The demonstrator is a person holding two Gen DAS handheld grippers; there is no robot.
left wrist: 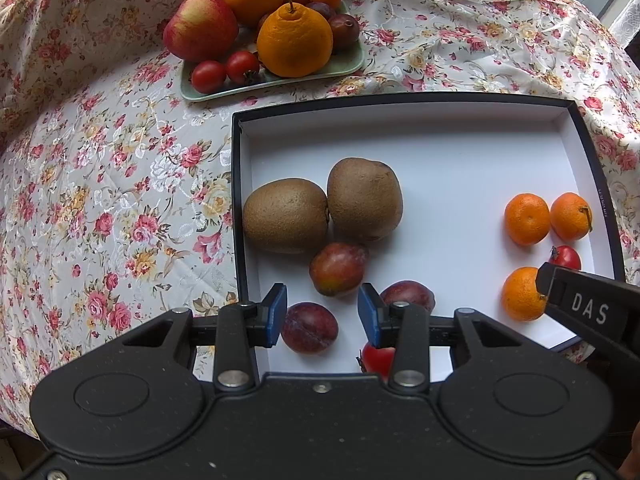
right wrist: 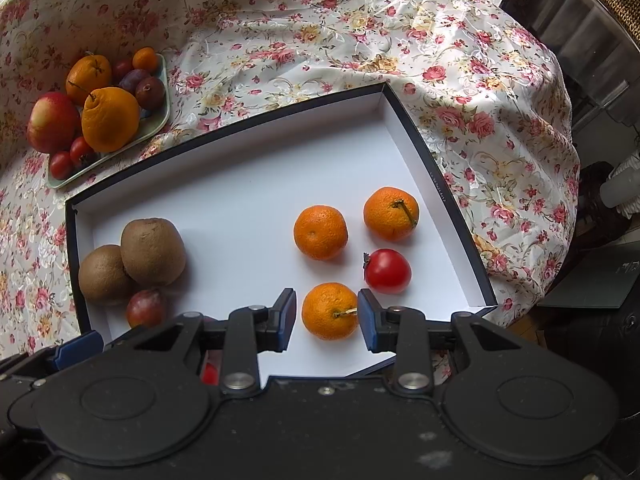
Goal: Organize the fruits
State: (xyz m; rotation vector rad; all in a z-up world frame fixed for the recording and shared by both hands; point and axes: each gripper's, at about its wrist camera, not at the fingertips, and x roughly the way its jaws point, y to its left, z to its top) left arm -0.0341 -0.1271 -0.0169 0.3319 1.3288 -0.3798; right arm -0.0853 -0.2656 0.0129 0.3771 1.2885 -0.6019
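A white box with a dark rim point(left wrist: 440, 98) holds two kiwis point(left wrist: 286, 216), three plums point(left wrist: 338, 268), three mandarins point(right wrist: 320, 232) and a red tomato point(right wrist: 387, 271). My left gripper point(left wrist: 322, 314) hovers open over the plums; one plum point(left wrist: 309, 327) lies just below its left pad, and a second tomato point(left wrist: 378, 360) peeks out under the right pad. My right gripper point(right wrist: 327, 316) stands open above the nearest mandarin point(right wrist: 330, 311), which rests on the box floor between the pads with a slim gap on the left. One of its fingers point(left wrist: 576, 300) shows in the left wrist view.
A green tray point(left wrist: 276, 80) at the back left carries an apple point(left wrist: 200, 26), two large oranges, a small mandarin, plums and cherry tomatoes. A floral cloth point(right wrist: 360, 40) covers the table, which drops off at the right. The box's far half is bare.
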